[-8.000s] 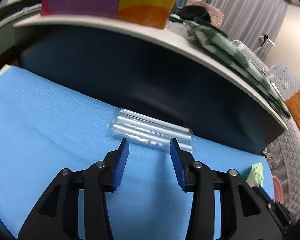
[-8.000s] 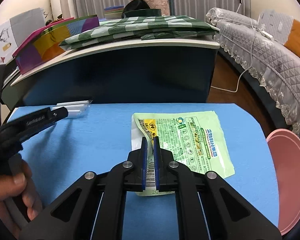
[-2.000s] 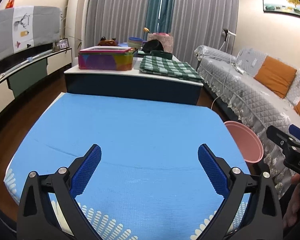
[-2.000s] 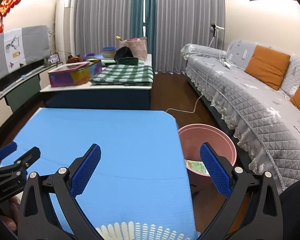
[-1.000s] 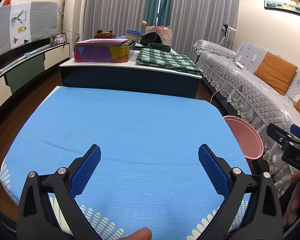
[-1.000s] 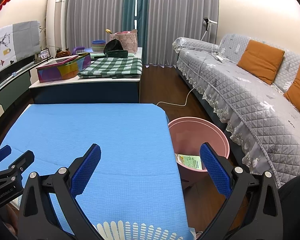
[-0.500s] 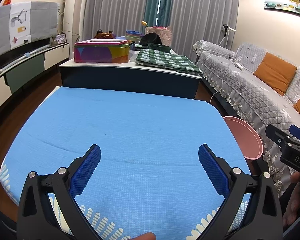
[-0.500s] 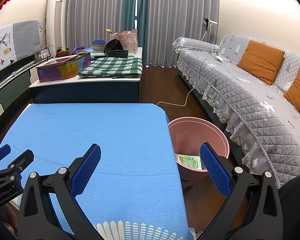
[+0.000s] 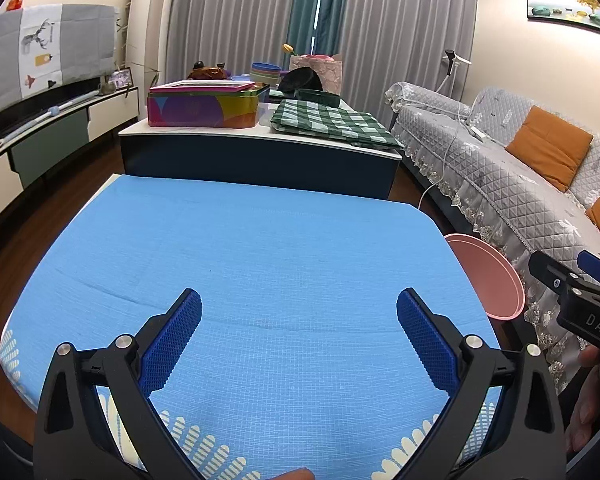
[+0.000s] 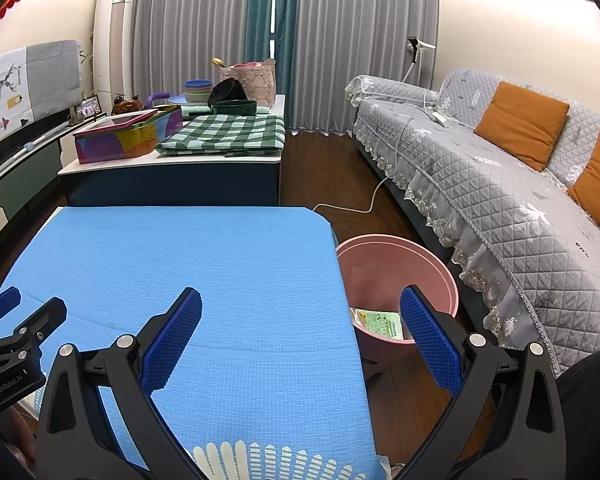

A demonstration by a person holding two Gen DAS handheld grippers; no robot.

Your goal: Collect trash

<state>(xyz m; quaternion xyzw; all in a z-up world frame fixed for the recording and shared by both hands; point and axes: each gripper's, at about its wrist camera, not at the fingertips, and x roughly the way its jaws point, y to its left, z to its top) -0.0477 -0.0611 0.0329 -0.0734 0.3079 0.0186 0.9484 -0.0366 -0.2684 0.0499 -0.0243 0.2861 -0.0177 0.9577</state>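
A pink bin (image 10: 396, 268) stands on the floor at the right edge of the blue mat (image 10: 204, 264). A green printed packet (image 10: 378, 322) lies inside it. The bin also shows in the left wrist view (image 9: 484, 276). My left gripper (image 9: 299, 338) is wide open and empty, held above the near end of the blue mat (image 9: 260, 256). My right gripper (image 10: 300, 336) is wide open and empty, above the mat's near right corner beside the bin. Each gripper shows at the edge of the other's view.
A low dark table (image 10: 172, 176) behind the mat carries a colourful box (image 10: 128, 136), a green checked cloth (image 10: 228, 132) and bowls. A grey sofa (image 10: 500, 184) with orange cushions runs along the right. A white cable (image 10: 364, 200) lies on the wood floor.
Eight seconds ago the right gripper was shut on the green packet and a clear tube packet lay before the left one. Now both are open, pulled back, almost still.
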